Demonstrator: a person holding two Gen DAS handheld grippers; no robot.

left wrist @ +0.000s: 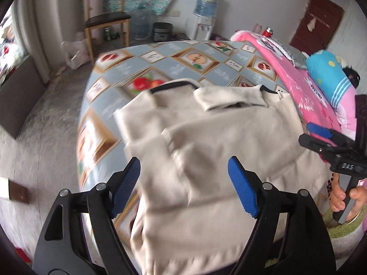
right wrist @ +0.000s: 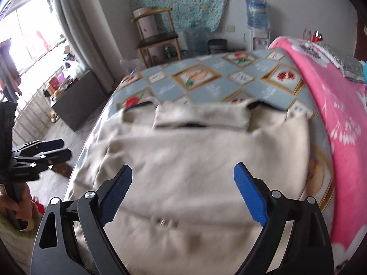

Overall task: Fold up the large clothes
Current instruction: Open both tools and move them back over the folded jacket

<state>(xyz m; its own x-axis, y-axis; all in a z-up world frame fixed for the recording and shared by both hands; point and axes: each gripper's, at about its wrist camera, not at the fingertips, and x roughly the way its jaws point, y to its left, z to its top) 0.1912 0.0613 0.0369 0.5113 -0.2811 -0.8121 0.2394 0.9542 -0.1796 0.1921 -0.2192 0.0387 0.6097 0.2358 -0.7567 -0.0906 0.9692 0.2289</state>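
Left gripper [left wrist: 184, 184] angled downward, jaws spread wide, nothing between; right gripper [right wrist: 183, 194] likewise, jaws apart.

You see a table covered by a blue-grey cloth [left wrist: 174, 68] printed with framed fruit pictures. Along its right side lies a pink blanket [right wrist: 330, 105], and in the left wrist view a blue cushion [left wrist: 325, 71] rests on it. Behind the table you have a wooden chair [left wrist: 107, 20] with a dark seat, a water dispenser [left wrist: 204, 23] carrying a blue bottle, and a dark rice cooker [left wrist: 162, 31] on the floor between them. A floral sheet [right wrist: 183, 2] hangs on the back wall. A brown door [left wrist: 316, 23] stands at the right.
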